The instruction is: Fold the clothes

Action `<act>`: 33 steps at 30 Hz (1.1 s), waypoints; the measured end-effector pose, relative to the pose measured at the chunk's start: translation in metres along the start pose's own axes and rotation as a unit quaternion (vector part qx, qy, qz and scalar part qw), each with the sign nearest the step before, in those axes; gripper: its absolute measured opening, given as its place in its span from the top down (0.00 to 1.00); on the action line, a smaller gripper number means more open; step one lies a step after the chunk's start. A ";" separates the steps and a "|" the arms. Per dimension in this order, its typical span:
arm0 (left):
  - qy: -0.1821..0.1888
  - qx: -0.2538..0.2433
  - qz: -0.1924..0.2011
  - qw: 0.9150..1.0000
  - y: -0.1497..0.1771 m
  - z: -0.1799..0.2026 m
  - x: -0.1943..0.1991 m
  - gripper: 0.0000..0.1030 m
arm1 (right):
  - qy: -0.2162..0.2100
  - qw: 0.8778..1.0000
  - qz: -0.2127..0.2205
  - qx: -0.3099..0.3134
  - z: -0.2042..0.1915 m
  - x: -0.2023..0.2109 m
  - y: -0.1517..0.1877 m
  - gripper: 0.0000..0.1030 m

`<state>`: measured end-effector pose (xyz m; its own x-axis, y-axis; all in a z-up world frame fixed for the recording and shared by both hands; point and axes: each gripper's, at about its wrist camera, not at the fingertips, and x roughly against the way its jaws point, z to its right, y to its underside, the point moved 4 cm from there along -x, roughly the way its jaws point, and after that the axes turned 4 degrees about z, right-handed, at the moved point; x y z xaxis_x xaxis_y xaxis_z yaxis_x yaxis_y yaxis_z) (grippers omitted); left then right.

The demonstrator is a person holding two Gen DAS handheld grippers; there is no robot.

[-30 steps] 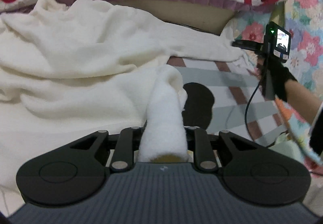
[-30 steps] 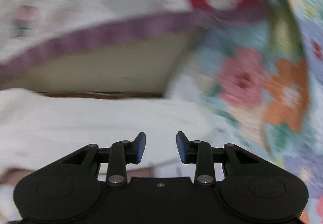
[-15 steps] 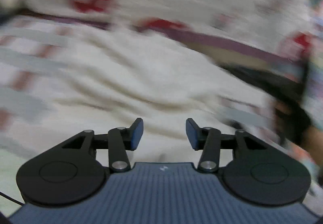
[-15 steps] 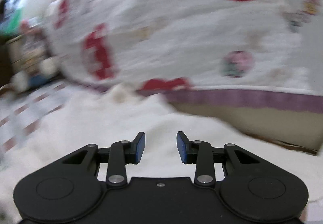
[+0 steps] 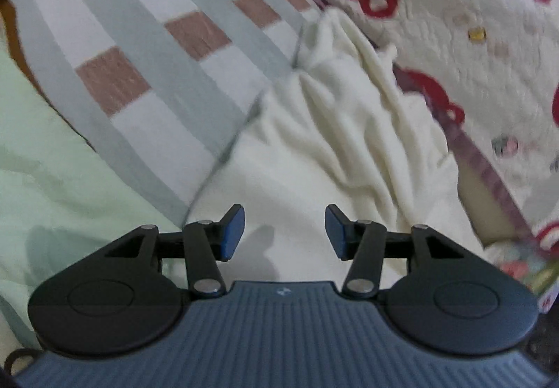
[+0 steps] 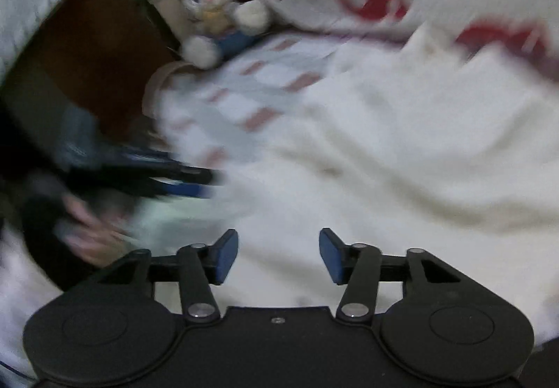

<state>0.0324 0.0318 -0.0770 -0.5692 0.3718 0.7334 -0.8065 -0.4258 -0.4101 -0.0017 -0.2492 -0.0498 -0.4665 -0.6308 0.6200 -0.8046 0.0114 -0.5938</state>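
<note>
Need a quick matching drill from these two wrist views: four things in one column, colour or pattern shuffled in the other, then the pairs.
Things:
1. garment
2. stuffed toy
3. bed sheet
4. quilt

Descriptions:
A. grey and white stripes with brown squares
B. white with red bear prints
C. plain cream, wrinkled
D. grey with white paws

Pairs: 1-C, 2-D, 3-A, 4-B
</note>
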 end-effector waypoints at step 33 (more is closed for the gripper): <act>-0.058 -0.033 0.026 0.997 -0.007 -0.017 -0.047 0.31 | 0.273 0.927 -0.130 0.224 0.030 -0.042 0.063 0.64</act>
<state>0.0617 0.0316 -0.1182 -0.5916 0.2512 0.7661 -0.7871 -0.3857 -0.4814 -0.0218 -0.2449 -0.1288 -0.4933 -0.0796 0.8662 -0.7393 -0.4864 -0.4657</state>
